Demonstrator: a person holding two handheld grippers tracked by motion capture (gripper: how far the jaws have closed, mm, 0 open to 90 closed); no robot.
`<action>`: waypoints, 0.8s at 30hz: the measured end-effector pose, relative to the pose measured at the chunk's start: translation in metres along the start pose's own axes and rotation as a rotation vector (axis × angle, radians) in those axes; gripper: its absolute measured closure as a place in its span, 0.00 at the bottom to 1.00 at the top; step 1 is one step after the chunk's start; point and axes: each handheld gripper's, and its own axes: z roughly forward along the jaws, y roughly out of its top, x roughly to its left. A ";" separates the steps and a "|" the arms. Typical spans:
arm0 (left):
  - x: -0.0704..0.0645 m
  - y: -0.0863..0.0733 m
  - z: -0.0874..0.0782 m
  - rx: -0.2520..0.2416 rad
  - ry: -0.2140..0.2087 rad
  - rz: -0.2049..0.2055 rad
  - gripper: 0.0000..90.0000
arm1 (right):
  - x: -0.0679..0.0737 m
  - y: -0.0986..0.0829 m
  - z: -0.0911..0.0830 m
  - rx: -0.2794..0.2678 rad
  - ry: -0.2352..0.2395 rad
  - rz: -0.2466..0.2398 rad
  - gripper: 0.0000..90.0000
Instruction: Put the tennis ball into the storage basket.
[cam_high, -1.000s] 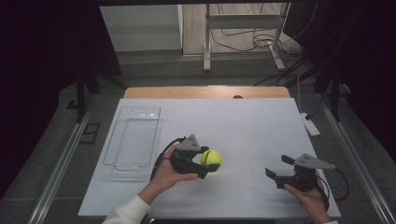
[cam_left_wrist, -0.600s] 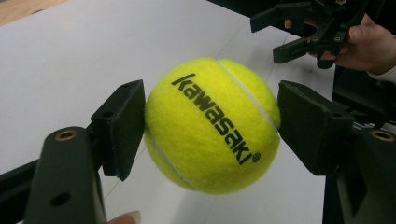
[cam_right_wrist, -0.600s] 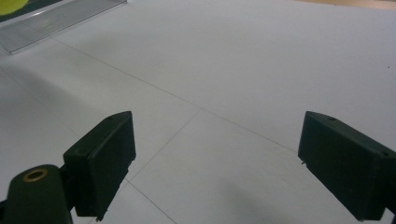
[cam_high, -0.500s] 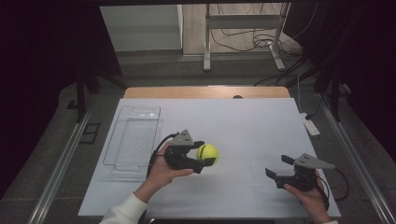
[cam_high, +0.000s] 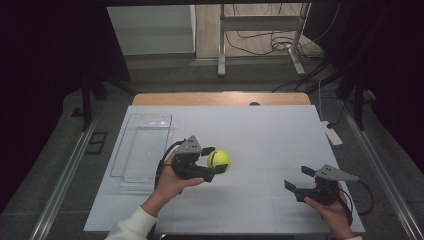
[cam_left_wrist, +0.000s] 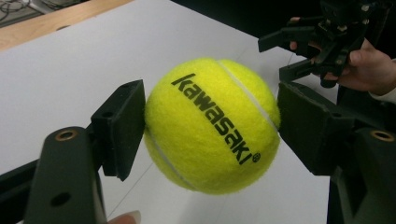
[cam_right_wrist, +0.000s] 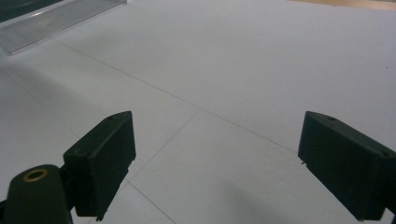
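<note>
The right gripper (cam_right_wrist: 215, 168) holds its two black jaws wide apart over the flat white table sheet (cam_right_wrist: 261, 70) — a clear plastic tray (cam_right_wrist: 56, 18) lies far-left.

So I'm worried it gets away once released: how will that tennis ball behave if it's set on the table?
The tennis ball is round, so it would likely roll on the flat white table. Its fuzzy felt probably grips well; the left gripper holds it by two flat jaws. It looks light, held above the table without sagging.

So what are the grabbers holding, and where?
The left gripper squeezes the yellow ball by its two opposite sides, off the table. The right gripper is open and holds nothing.
</note>
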 end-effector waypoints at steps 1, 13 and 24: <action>0.000 0.000 -0.001 -0.004 0.000 -0.002 0.30 | 0.000 0.000 0.000 0.000 0.000 -0.001 0.13; 0.004 0.003 -0.011 -0.043 0.020 -0.016 0.30 | 0.000 0.000 0.000 -0.002 -0.001 -0.002 0.13; 0.009 0.005 -0.020 -0.083 0.045 -0.032 0.30 | -0.001 0.000 0.000 -0.002 -0.001 0.000 0.13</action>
